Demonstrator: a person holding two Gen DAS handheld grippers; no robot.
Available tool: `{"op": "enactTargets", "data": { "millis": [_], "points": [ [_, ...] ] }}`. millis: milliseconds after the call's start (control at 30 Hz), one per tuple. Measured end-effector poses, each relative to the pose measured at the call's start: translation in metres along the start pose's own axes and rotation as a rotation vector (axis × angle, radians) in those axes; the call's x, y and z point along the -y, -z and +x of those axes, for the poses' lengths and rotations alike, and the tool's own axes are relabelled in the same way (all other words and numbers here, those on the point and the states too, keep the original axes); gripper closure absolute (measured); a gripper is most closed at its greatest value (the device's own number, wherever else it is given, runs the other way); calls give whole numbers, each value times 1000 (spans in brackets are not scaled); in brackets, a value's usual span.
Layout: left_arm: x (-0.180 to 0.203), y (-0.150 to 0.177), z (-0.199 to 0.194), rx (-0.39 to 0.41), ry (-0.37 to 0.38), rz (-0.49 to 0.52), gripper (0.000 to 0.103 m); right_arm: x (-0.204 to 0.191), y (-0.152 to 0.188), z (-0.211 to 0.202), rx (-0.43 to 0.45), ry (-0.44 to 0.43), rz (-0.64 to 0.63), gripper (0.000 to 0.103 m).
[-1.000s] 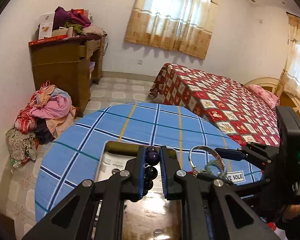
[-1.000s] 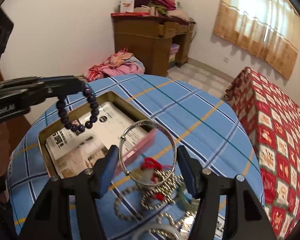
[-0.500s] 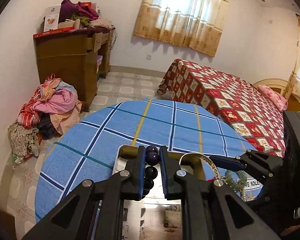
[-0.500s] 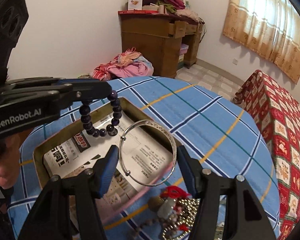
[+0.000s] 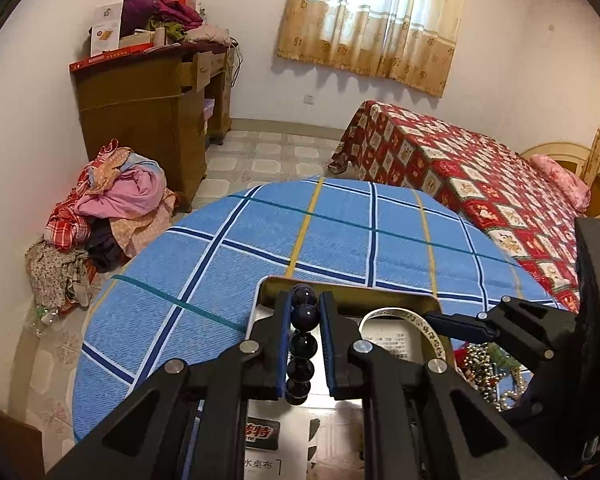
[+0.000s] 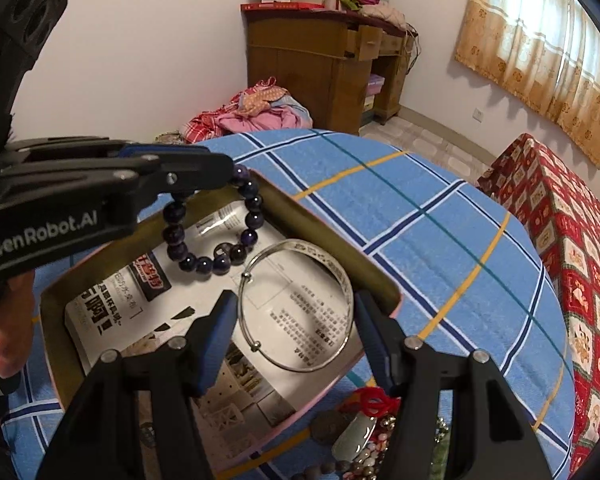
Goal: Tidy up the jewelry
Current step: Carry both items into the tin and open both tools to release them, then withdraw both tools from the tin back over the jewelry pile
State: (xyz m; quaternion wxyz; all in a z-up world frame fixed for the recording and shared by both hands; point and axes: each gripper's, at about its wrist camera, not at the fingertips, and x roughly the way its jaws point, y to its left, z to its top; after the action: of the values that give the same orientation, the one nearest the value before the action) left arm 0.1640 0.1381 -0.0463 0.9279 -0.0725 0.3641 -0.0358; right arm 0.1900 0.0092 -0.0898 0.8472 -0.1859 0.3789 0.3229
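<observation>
From your left wrist cam, your left gripper [image 5: 305,344] is pinched tight on the dark bead bracelet [image 5: 302,350], which dangles over the far end of the open box [image 5: 340,294] on the blue plaid tablecloth [image 5: 260,248], with the right gripper [image 5: 440,322] poking in from the right side. Over on the right wrist cam, your right gripper [image 6: 294,336] has its jaws set around the silver bangle [image 6: 296,306], pressing it on both sides and holding it over the box [image 6: 332,240] with the printed paper lining [image 6: 112,308], while the bead bracelet [image 6: 216,226] hangs from the left gripper [image 6: 220,172] just behind it and the rest of the jewelry pile [image 6: 360,436] sits on the cloth beside the box.
</observation>
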Motion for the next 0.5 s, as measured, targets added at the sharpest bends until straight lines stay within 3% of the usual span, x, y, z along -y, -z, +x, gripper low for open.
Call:
{"op": "enactTargets", "data": {
  "millis": [167, 233, 267, 300, 367, 500],
  "points": [
    [0, 0, 0, -4, 0, 6, 87, -3, 1, 1, 3, 4, -13, 40],
    [2, -2, -2, 4, -13, 13, 70, -3, 1, -1, 12, 9, -10, 40],
    [2, -3, -5, 14, -24, 14, 47, -2, 1, -1, 13, 8, -4, 40],
    [2, -4, -9, 38, -42, 14, 30, -2, 1, -3, 16, 7, -1, 39],
    [2, -5, -16, 74, -52, 16, 28, -1, 4, -9, 28, 6, 2, 39],
    [-2, -4, -23, 64, -42, 3, 28, 2, 10, -25, 48, 13, 20, 33]
  ]
}}
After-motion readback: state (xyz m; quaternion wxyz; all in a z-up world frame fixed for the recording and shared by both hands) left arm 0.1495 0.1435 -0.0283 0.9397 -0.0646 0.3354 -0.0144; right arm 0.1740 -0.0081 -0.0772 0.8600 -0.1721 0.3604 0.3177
